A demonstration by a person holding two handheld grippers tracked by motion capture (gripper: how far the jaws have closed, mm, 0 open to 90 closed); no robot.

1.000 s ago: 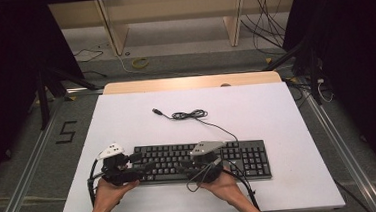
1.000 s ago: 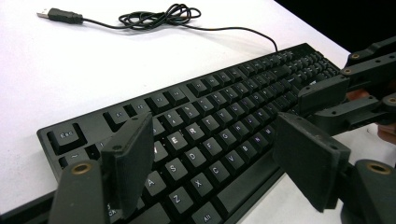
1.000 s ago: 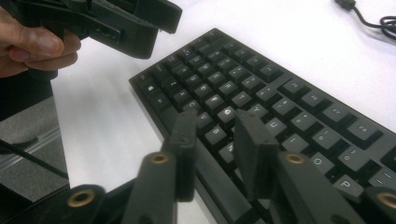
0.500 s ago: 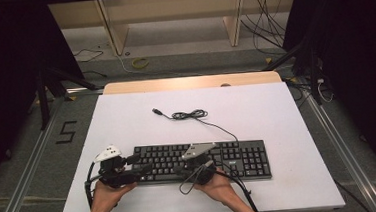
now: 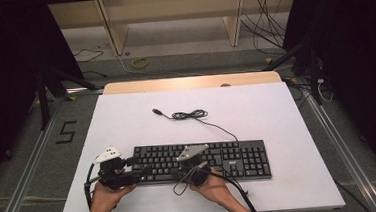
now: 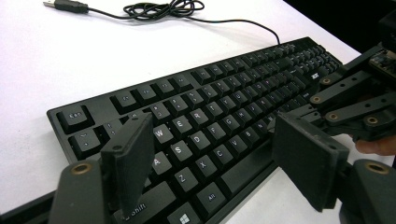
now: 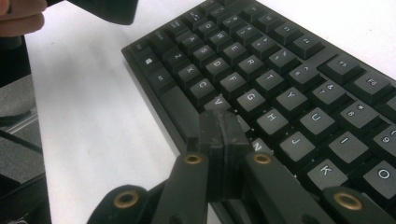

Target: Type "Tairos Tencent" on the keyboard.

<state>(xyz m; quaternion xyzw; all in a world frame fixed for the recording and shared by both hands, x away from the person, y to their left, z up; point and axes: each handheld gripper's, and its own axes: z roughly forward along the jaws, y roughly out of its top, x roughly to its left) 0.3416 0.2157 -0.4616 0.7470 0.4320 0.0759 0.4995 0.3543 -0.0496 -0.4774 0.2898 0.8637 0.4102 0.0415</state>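
A black keyboard (image 5: 229,155) (image 6: 224,98) (image 7: 289,79) lies across the near half of the white table (image 5: 276,110). Its cable (image 5: 189,115) (image 6: 163,8) is coiled behind it and ends in a loose USB plug (image 5: 157,111) (image 6: 65,5). My left gripper (image 5: 141,170) (image 6: 217,163) is open, its jaws straddling the keyboard's lower left keys with nothing pressed between them. My right gripper (image 5: 179,172) (image 7: 219,135) (image 6: 299,112) is shut, with its joined tips down at the key between V and N, just above the space bar. I cannot tell whether they touch it.
A wooden strip (image 5: 189,82) runs along the table's far edge. Beyond it are shelf legs and loose cables on the floor. A "5" mark (image 5: 66,132) is on the floor to the left, beside a metal rail.
My right gripper has shifted a little left and toward the near edge, lower over the keys. The left gripper has hardly moved. The keyboard and cable lie as before.
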